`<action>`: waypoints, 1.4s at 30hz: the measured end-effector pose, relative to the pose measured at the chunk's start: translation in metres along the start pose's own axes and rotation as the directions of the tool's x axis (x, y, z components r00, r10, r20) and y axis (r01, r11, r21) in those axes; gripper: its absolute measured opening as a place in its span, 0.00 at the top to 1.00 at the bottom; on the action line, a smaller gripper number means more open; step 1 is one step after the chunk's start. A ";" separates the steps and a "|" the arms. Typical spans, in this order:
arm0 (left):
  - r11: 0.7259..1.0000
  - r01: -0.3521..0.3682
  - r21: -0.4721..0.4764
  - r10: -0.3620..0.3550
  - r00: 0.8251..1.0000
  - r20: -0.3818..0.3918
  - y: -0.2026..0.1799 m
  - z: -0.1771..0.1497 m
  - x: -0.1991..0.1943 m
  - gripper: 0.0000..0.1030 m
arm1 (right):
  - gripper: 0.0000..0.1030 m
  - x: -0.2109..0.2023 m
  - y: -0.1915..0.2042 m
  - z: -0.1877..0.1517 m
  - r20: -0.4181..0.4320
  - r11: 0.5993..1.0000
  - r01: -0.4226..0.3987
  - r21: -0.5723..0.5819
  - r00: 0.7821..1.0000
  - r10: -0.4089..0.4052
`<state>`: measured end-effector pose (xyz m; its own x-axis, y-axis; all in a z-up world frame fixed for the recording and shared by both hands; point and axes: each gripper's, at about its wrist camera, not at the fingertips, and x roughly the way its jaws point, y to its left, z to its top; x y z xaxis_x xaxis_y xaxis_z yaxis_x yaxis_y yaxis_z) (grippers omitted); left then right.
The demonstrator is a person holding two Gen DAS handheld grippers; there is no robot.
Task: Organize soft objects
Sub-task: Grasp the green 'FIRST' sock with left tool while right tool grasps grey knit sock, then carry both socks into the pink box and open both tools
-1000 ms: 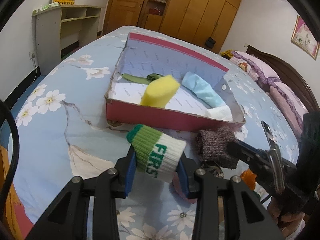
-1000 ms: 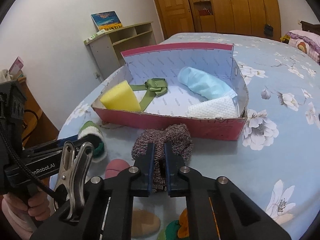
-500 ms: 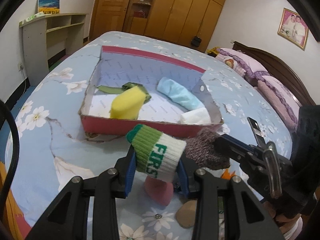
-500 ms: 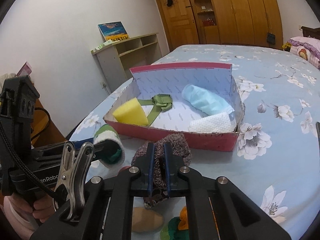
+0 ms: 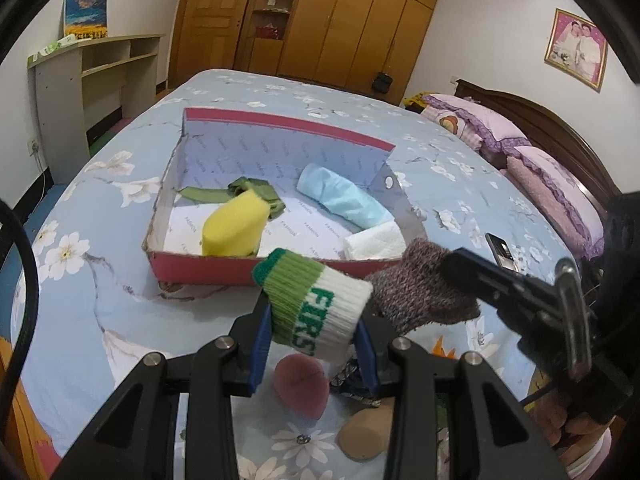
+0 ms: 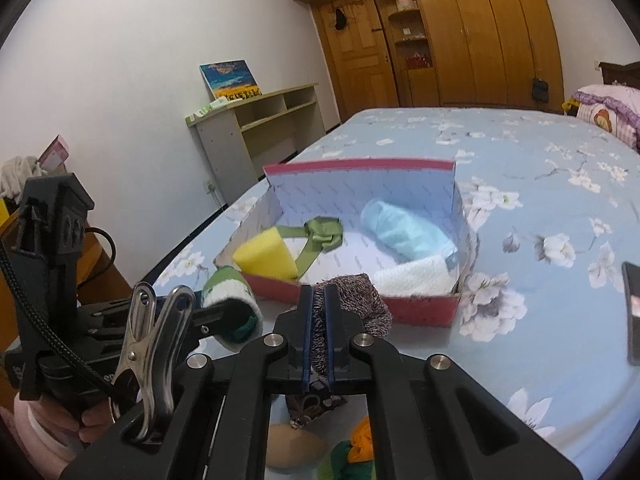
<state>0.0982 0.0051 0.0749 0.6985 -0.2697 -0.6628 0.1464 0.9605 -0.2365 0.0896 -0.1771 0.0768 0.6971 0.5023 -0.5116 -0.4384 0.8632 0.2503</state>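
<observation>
A green-and-white sock (image 5: 316,312) marked "FIRS" sits clamped between the blue pads of the left gripper (image 5: 314,344), jaws partly open around its bulk, above the floral bedspread (image 5: 120,280). Beside it, a brown knit sock (image 6: 352,304) is pinched flat in the right gripper (image 6: 316,340), whose jaws have just closed the last sliver and now stand all but shut on the fabric. Compared with 1 second ago, both socks hang higher off the bed and sit closer to the near wall of the red box (image 5: 200,270), and more of the items beneath them shows.

Inside the box lie a yellow sponge (image 5: 234,228), a green ribbon (image 5: 256,192), a blue cloth roll (image 5: 344,200) and a white towel (image 5: 376,244). On the bedspread below the grippers rest a pink puff (image 5: 302,384) and a tan puff (image 5: 366,436), with a patterned fabric piece (image 6: 312,404) and something orange-and-green (image 6: 356,452) partly hidden by the gripper arms. A phone (image 5: 500,250) lies to the right. The box's near wall stands between the socks and the box floor. A hand (image 6: 60,420) grips the left handle.
</observation>
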 end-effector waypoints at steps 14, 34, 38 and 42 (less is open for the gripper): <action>0.998 0.013 0.068 -0.015 1.000 0.020 -0.019 0.030 0.017 0.63 | 0.94 0.004 -0.011 0.037 0.030 0.998 0.050 -0.042 0.998 -0.049; 0.995 -0.003 0.099 0.006 0.999 -0.035 -0.017 0.046 0.073 0.62 | 0.94 0.064 -0.037 0.066 0.023 0.997 0.069 -0.020 0.997 -0.069; 0.993 -0.015 0.114 0.020 0.999 -0.041 -0.016 0.048 0.084 0.62 | 0.94 0.078 -0.042 0.065 0.016 0.997 0.070 -0.020 0.997 -0.070; 0.991 -0.049 0.126 0.055 0.997 -0.047 -0.009 0.049 0.098 0.62 | 0.94 0.091 -0.048 0.063 -0.014 0.996 0.088 -0.005 0.996 -0.088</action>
<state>0.1993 -0.0267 0.0471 0.6719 -0.2190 -0.7075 0.1988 0.9735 -0.1126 0.2099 -0.1694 0.0699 0.7252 0.4235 -0.5429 -0.3780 0.9039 0.2001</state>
